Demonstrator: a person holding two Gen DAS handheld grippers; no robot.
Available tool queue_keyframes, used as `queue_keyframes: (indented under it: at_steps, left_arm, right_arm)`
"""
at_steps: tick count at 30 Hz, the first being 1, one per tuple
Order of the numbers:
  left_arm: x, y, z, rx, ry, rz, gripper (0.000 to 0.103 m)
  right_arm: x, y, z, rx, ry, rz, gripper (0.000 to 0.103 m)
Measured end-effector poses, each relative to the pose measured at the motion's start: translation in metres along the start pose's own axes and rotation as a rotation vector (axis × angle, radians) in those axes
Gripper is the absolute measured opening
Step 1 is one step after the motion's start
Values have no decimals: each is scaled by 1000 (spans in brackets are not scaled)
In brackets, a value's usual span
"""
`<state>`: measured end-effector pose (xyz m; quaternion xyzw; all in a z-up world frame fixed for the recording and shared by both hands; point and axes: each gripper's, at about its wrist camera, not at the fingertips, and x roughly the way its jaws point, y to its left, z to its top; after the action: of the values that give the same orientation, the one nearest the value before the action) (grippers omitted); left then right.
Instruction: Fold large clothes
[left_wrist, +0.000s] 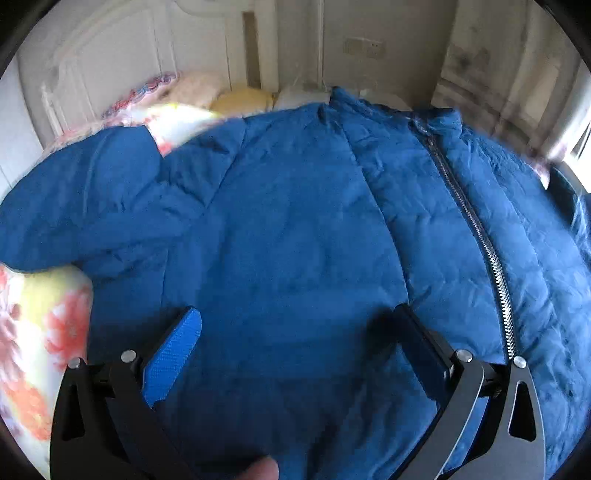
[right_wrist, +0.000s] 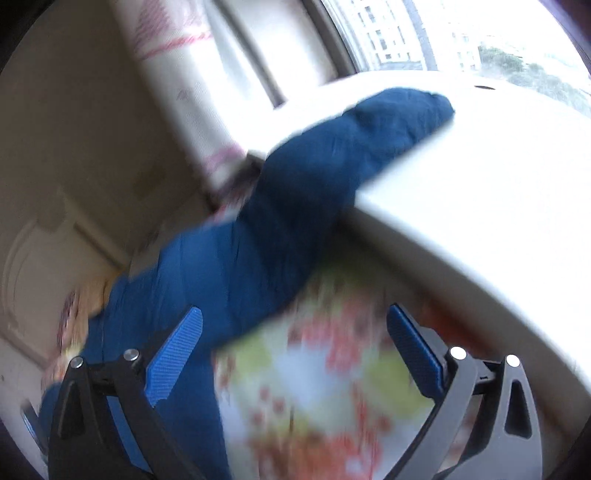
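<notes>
Floral bedding (left_wrist: 40, 332) is covering the bed where a blue padded jacket (left_wrist: 295, 221) is lying spread out, its silver zipper (left_wrist: 476, 236) running from 12 toward 5 o'clock. Pillows (left_wrist: 207, 96) are sitting at 11 o'clock by the headboard (left_wrist: 103, 55). The left hand-held gripper (left_wrist: 299, 354) is hovering over the jacket, fingers spread, holding nothing. In the blurred right view, the right hand-held gripper (right_wrist: 295, 354) is also gaping wide, while a jacket sleeve (right_wrist: 332, 155) is reaching toward 1 o'clock onto the white windowsill (right_wrist: 498, 177).
</notes>
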<state>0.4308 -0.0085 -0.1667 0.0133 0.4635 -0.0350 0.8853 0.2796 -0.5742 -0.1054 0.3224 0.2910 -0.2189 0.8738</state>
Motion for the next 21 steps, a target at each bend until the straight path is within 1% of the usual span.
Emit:
queue_keyframes:
  at_steps: [2, 4, 6, 9, 11, 14, 15, 16, 17, 18, 19, 20, 21]
  left_arm:
    - [-1, -5, 0, 21, 0, 24, 99]
    - [-2, -6, 0, 8, -1, 36, 99]
    - [-2, -7, 2, 1, 2, 37, 99]
    - [-1, -8, 3, -11, 6, 42, 99]
    - [0, -7, 4, -12, 8, 44, 99]
    - [1, -6, 4, -13, 6, 43, 99]
    - [1, -6, 4, -12, 6, 43, 99]
    - [1, -6, 4, -12, 6, 43, 99]
    - [1, -6, 4, -13, 6, 42, 99]
    - [1, -6, 4, -14, 5, 41, 99]
    - [1, -6, 5, -13, 5, 41, 99]
    - [2, -5, 5, -13, 4, 41, 99]
    - [2, -5, 5, -13, 4, 41, 99]
  right_arm:
    - [4, -8, 27, 42, -44, -57, 99]
    - [12, -22, 50, 83, -63, -124, 99]
    - [28, -35, 70, 119, -46, -175, 99]
    - [51, -45, 91, 122, -17, -266, 99]
    - [66, -47, 103, 132, -3, -299, 99]
    - [85, -40, 113, 91, 6, -343, 99]
    - [89, -37, 116, 75, 7, -345, 95]
    - [93, -30, 118, 45, 3, -332, 89]
    - [96, -25, 119, 11, 1, -336, 73]
    - [98, -22, 118, -6, -6, -342, 52]
    - [93, -21, 116, -2, -32, -278, 34]
    - [84, -19, 114, 14, -73, -186, 21]
    - [75, -8, 109, -2, -105, -164, 18]
